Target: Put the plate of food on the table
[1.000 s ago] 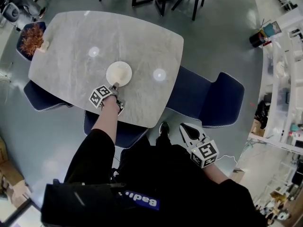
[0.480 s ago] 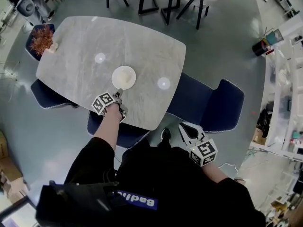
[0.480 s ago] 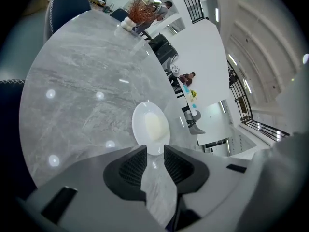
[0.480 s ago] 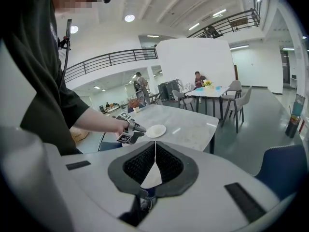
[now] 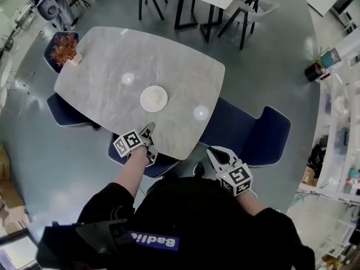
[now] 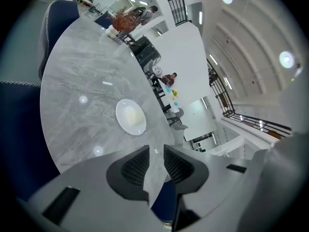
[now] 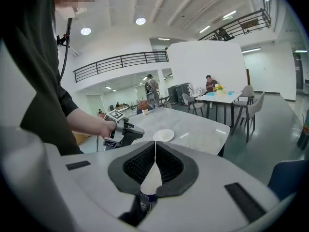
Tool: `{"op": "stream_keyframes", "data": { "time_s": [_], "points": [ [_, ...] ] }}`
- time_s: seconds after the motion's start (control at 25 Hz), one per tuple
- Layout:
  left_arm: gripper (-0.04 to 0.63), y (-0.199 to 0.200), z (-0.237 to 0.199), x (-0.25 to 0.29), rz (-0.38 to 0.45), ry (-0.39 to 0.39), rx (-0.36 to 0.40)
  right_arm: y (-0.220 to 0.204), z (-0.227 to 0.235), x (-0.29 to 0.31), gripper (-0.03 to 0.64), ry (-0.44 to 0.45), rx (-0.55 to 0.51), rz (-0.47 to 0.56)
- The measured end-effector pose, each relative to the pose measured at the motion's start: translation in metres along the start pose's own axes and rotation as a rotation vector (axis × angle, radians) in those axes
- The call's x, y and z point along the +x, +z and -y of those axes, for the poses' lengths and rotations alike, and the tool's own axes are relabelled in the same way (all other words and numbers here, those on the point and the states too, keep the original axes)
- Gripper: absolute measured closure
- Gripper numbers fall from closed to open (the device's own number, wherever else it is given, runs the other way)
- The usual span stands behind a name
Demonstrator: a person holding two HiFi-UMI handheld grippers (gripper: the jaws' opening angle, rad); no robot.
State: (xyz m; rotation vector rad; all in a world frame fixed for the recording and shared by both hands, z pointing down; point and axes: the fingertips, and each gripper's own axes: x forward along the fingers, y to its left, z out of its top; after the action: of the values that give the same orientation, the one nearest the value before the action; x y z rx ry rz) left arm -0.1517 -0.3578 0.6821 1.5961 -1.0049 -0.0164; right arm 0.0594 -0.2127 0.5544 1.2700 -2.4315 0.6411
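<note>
A grey, marble-patterned table (image 5: 101, 75) with rounded corners is seen from above in the head view, its long axis running from 10 o'clock to 4 o'clock. A round white plate (image 5: 143, 100) is set flat on it, just off the middle toward 4 o'clock, and a pale portion of food (image 6: 132, 115) is carried at the plate's centre. At the 10 o'clock corner a small white vase (image 5: 75, 59) is stood upright, filled with a reddish-brown dried plant (image 5: 63, 48). Two bright reflections are shown on the glossy top, one at 10 o'clock from the plate and one at 4 o'clock, both apart from it.
</note>
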Motion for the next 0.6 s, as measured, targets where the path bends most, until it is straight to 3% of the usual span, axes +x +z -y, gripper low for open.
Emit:
{"op": "stream_keyframes", "data": {
  "time_s": [0.2, 0.28, 0.6],
  "points": [
    [0.508, -0.019, 0.038, -0.032, 0.010, -0.080, 0.136, 0.007, -0.011, 0.011, 0.604, 0.048, -0.028, 0.013],
    [0.546, -0.028, 0.052, -0.046, 0.015, -0.118, 0.198, 0.010, -0.019, 0.013, 0.604, 0.073, -0.034, 0.012],
    [0.586, -0.053, 0.114, -0.097, 0.027, -0.241, 0.501, 0.022, -0.038, 0.014, 0.604, 0.136, -0.068, 0.019]
  ]
}}
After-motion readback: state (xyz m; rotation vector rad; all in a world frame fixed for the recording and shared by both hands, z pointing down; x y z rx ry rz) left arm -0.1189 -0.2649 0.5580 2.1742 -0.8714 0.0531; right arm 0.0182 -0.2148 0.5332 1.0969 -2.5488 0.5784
